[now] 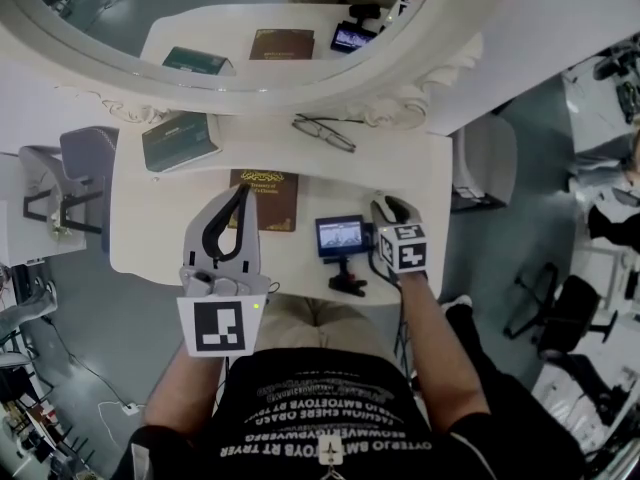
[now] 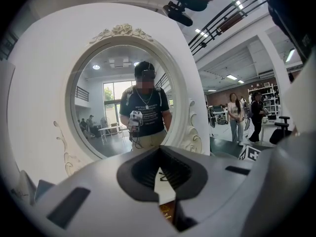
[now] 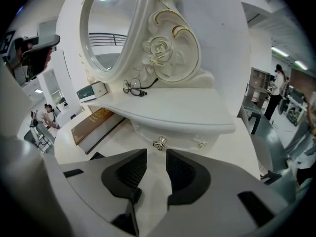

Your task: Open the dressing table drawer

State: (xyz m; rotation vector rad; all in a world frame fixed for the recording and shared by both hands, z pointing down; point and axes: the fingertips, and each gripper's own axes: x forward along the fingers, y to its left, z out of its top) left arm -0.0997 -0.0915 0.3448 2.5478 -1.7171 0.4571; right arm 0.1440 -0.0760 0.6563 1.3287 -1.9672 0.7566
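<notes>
The white dressing table (image 1: 130, 238) has a small drawer under its raised shelf, and the drawer's silver knob (image 3: 159, 143) shows in the right gripper view. My right gripper (image 3: 155, 158) is open and points down at that knob, which lies just beyond the fingertips. Nothing is between the jaws. In the head view the right gripper (image 1: 390, 208) hovers over the table's right part. My left gripper (image 1: 243, 192) is held over the brown book (image 1: 268, 208) with its tips together, holding nothing. In its own view the left gripper (image 2: 159, 171) faces the oval mirror (image 2: 123, 102).
Glasses (image 1: 323, 132) and a green book (image 1: 178, 140) lie on the raised shelf. A small screen on a stand (image 1: 341, 238) stands by the front edge, left of the right gripper. A grey chair (image 1: 60, 183) is at the left, and people stand in the room behind.
</notes>
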